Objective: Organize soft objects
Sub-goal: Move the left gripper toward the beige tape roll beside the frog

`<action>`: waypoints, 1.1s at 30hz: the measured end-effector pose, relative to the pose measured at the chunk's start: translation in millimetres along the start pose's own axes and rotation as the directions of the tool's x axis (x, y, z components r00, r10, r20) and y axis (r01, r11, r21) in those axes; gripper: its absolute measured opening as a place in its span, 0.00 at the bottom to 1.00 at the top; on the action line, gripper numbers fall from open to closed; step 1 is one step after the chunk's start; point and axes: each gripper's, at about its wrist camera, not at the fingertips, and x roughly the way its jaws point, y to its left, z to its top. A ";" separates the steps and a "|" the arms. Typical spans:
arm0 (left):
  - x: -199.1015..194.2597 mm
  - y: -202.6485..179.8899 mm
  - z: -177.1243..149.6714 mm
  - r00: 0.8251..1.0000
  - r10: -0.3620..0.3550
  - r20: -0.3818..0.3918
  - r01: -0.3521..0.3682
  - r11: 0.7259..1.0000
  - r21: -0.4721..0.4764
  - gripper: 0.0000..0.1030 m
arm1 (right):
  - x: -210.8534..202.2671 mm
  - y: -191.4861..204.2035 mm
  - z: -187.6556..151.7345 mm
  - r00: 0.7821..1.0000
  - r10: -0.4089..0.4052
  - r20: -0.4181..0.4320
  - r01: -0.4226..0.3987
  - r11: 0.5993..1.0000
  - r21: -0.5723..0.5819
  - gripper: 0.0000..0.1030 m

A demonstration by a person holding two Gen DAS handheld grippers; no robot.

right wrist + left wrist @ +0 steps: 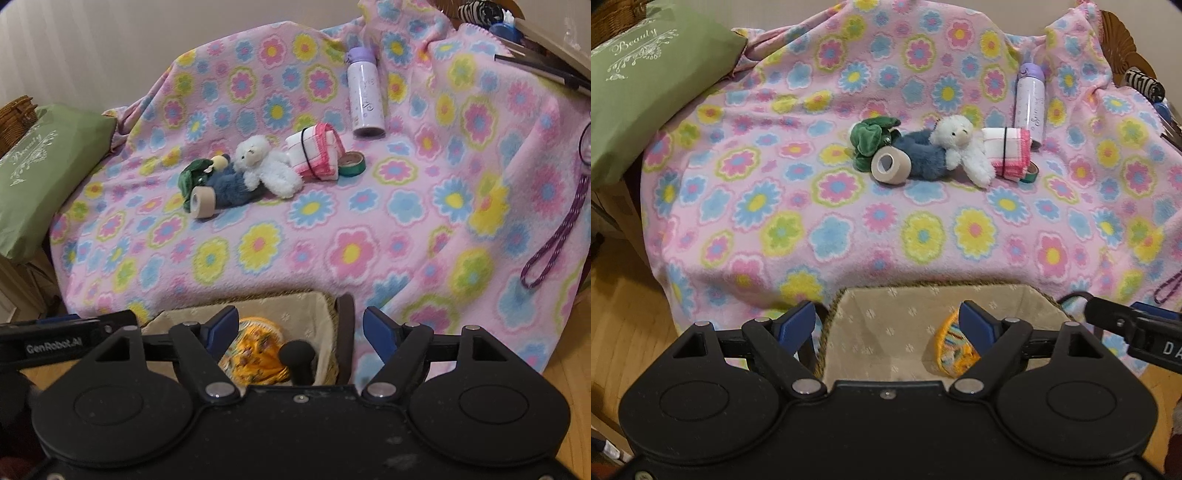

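A beige-lined basket [886, 332] stands in front of the flowered blanket [849, 229], with a yellow patterned cloth [955, 350] lying in it. My left gripper [886, 321] hangs open over the basket's left part, one finger outside the rim, nothing pressed. My right gripper [301, 330] is open astride the basket's right wall [330, 332], above the yellow cloth [258, 354]. On the blanket lie a white teddy [960, 144], a blue-grey fuzzy scrunchie [923, 155], a green velvet scrunchie [871, 138] and a folded pink-white cloth [1008, 151] tied with a black band.
A beige bandage roll [888, 164], a green tape roll [1030, 173] and a purple bottle [1030, 99] lie among the soft things. A green pillow [646, 85] sits at the left, a purple cord [554, 240] at the right. A black knob [297, 354] shows inside the basket.
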 end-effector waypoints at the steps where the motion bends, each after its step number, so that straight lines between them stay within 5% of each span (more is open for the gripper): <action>1: 1.8 0.9 3.5 1.000 0.003 0.001 -0.003 1.000 0.003 0.79 | 2.4 -0.9 3.5 1.000 -0.006 0.002 0.006 1.000 0.001 0.73; 18: 66.4 11.0 59.5 0.999 0.029 -0.045 -0.026 0.998 0.051 0.79 | 62.1 -9.5 64.2 0.997 -0.075 -0.020 0.075 0.997 -0.019 0.76; 33: 137.7 12.9 105.0 0.999 -0.032 -0.032 0.035 0.996 0.085 0.79 | 125.1 -4.6 105.5 0.995 -0.088 -0.044 0.087 0.995 -0.041 0.78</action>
